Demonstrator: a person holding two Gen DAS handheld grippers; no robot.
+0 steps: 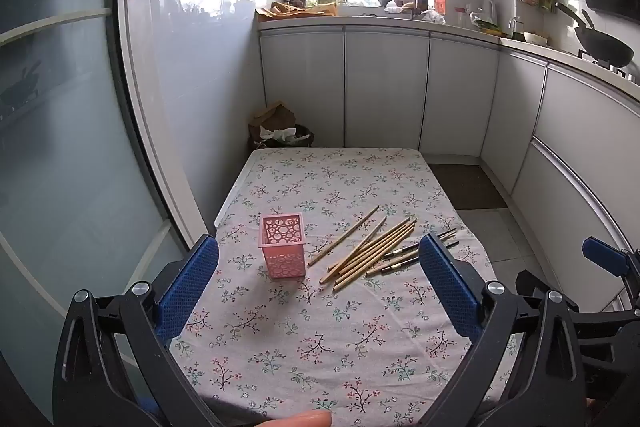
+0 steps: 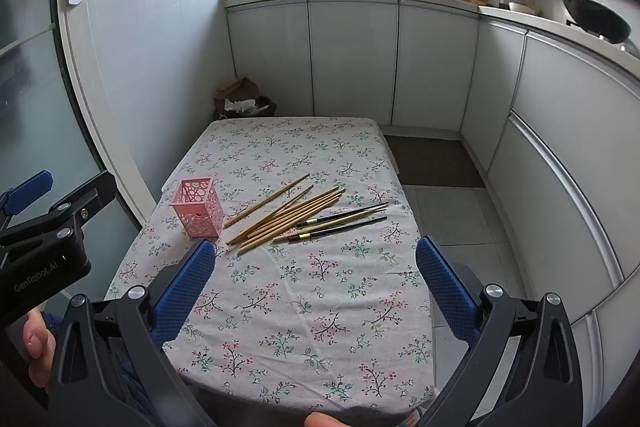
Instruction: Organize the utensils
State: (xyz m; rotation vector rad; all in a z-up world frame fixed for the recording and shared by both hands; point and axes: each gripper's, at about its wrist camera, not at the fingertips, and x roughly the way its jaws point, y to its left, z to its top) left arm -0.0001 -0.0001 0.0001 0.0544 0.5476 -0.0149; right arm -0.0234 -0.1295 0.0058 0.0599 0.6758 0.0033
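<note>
Nearest the lens, the left gripper and right gripper both stood spread wide, holding nothing, above the floral tablecloth. Beyond, at 12 o'clock, loose chopsticks lay crossed; the pink holder stood upright at 11. Risk: the light holder could tip if nudged during insertion; overlapping sticks might scatter.

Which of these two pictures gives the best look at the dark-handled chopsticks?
The right wrist view: the dark-handled chopsticks lie fully exposed on the tablecloth. In the left wrist view, the left claw's right finger covers part of them.
</note>
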